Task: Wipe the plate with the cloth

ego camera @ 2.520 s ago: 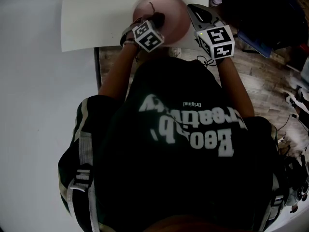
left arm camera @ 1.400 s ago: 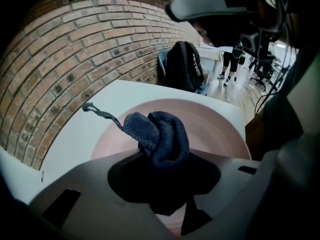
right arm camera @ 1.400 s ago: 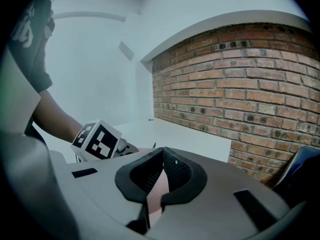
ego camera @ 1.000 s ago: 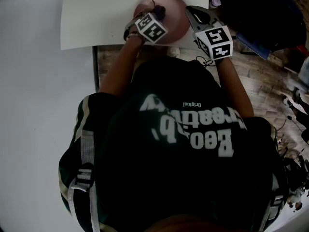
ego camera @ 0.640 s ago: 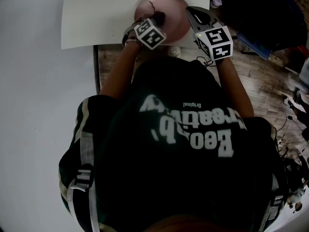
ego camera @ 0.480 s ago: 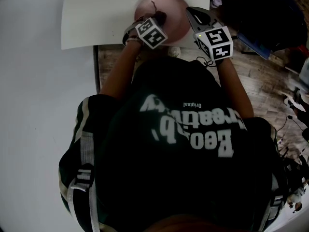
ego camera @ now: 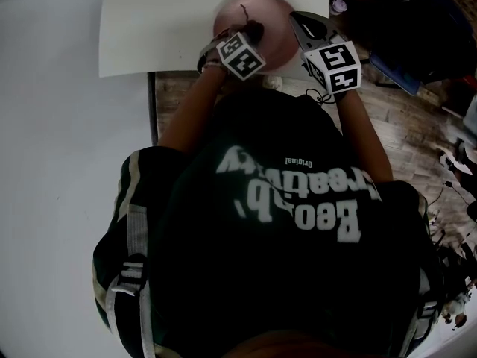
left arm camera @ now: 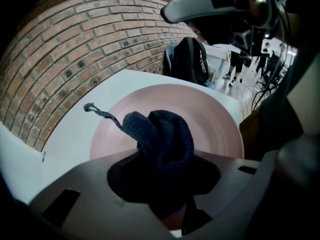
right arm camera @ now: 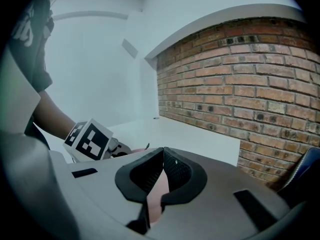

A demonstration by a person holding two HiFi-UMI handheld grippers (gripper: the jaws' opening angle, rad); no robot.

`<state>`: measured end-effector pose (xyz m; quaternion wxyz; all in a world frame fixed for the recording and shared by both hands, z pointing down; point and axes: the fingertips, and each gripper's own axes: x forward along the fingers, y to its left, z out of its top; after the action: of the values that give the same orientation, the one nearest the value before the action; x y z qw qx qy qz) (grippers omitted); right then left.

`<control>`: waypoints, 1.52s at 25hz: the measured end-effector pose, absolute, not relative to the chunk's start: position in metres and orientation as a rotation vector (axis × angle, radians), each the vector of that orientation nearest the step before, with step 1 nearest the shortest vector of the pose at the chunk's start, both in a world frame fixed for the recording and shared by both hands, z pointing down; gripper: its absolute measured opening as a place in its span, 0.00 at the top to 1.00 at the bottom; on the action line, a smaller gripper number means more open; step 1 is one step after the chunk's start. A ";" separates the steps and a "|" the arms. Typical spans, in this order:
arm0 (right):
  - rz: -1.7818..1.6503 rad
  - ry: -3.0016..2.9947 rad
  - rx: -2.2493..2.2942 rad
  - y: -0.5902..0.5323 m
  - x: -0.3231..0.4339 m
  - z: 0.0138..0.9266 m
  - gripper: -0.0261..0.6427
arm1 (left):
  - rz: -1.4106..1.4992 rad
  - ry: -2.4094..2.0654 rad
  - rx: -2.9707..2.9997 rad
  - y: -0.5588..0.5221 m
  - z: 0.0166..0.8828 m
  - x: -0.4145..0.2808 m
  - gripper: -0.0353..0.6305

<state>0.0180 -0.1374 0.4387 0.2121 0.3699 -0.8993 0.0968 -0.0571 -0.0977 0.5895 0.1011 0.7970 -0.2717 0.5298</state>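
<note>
A pink plate (ego camera: 264,13) lies at the near edge of the white table (ego camera: 164,28). My left gripper (ego camera: 251,37) is over its near part, shut on a bunched dark blue cloth (left arm camera: 162,136) that rests on the plate (left arm camera: 215,119); a loose thread (left arm camera: 100,113) trails off to the left. My right gripper (ego camera: 302,22) is at the plate's right side. In the right gripper view its jaws (right arm camera: 161,159) are closed on the plate's pink rim (right arm camera: 157,194). The left gripper's marker cube (right arm camera: 89,138) shows just beyond.
A brick wall (left arm camera: 75,49) stands behind the table. A dark backpack (left arm camera: 187,59) sits past the plate, and dark bags (ego camera: 410,28) lie on the wooden floor at the right. The person's body fills the lower head view.
The left gripper with the cloth has slid a little toward the person over the plate's near part. The right gripper has kept its hold on the rim.
</note>
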 end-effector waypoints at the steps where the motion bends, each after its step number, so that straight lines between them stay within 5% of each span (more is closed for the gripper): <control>1: 0.269 -2.499 1.025 -0.139 0.016 0.439 0.97 | 1.551 -0.805 2.357 -0.098 0.589 -0.057 0.73; 21: 0.271 -2.504 1.004 -0.146 0.007 0.444 0.97 | 1.558 -0.884 2.427 -0.096 0.583 -0.064 0.74; 38: 0.294 -2.442 1.150 -0.143 0.065 0.441 0.97 | 1.609 -0.576 2.676 -0.121 0.585 0.045 0.74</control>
<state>0.0654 -0.1430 0.4405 0.2117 0.4140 -0.8790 0.1058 0.0449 -0.1211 0.5847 -0.0169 0.8426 -0.1813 0.5068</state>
